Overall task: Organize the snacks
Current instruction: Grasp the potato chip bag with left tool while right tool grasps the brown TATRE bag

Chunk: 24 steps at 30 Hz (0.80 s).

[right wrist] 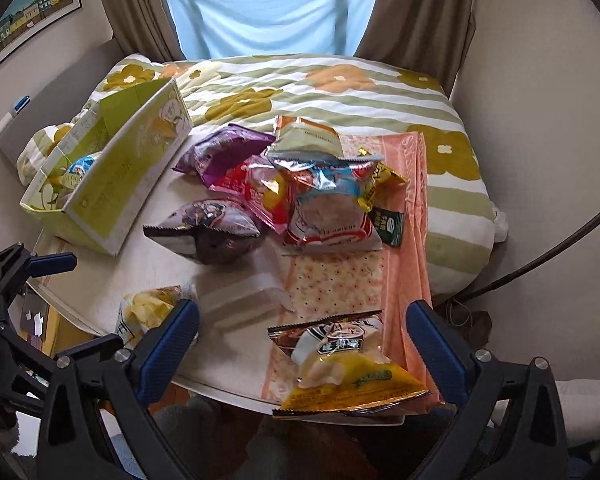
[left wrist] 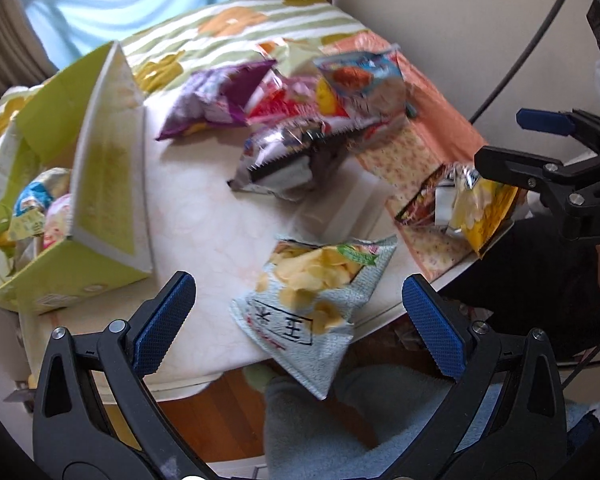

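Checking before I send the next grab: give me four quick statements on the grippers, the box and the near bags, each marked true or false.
1. The left gripper is open. True.
2. The green box is empty. False: snack packs already sit inside.
3. The right gripper clamps the yellow bag. False: it is open, the bag lies between its fingers.
4. The pale chip bag overhangs the table edge. True.

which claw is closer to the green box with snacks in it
Left. The left claw hangs open over the table's near edge beside the green box; the right claw, also open, sits farther right, over the yellow bag.
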Tool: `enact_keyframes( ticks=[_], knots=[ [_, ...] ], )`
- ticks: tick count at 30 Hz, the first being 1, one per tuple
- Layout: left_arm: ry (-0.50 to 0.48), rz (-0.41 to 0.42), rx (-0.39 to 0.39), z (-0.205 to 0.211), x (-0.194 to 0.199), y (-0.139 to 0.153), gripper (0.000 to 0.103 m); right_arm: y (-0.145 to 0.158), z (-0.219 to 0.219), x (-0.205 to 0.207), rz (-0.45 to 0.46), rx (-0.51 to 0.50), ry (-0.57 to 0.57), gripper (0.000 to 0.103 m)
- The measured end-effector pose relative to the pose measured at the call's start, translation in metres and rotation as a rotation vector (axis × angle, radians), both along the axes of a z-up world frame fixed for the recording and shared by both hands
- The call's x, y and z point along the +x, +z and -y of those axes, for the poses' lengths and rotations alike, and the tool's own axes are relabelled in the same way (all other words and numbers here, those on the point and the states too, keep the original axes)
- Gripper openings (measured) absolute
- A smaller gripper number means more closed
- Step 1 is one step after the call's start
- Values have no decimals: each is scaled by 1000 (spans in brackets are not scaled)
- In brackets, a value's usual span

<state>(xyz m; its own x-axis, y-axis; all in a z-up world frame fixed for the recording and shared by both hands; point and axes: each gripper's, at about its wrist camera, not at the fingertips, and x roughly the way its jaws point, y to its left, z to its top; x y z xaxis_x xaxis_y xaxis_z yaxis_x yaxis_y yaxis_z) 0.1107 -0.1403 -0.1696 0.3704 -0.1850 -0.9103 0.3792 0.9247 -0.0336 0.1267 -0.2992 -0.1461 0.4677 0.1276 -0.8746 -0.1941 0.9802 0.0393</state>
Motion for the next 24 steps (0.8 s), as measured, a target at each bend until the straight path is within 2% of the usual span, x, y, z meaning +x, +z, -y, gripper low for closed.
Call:
enact_keyframes(
  ticks=[5,11,15,21,24],
  knots=[
    [-28,-66,36,10,7,-34,103,-28,12,1,-44,7,-13,103],
    [-53,-158,68,11,17,-72,103,-62,16,3,-104,-37,-15,103],
    [-30,-202,36,7,23,-85,103,-79,12,0,-117,-102,10,103],
    [-26,-196,42,5,26,-94,102,-92,10,-2,-142,-132,24,103],
    [-23,-198,40,6,27,-99,95,-95,10,-3,-145,-139,25,103]
  ],
)
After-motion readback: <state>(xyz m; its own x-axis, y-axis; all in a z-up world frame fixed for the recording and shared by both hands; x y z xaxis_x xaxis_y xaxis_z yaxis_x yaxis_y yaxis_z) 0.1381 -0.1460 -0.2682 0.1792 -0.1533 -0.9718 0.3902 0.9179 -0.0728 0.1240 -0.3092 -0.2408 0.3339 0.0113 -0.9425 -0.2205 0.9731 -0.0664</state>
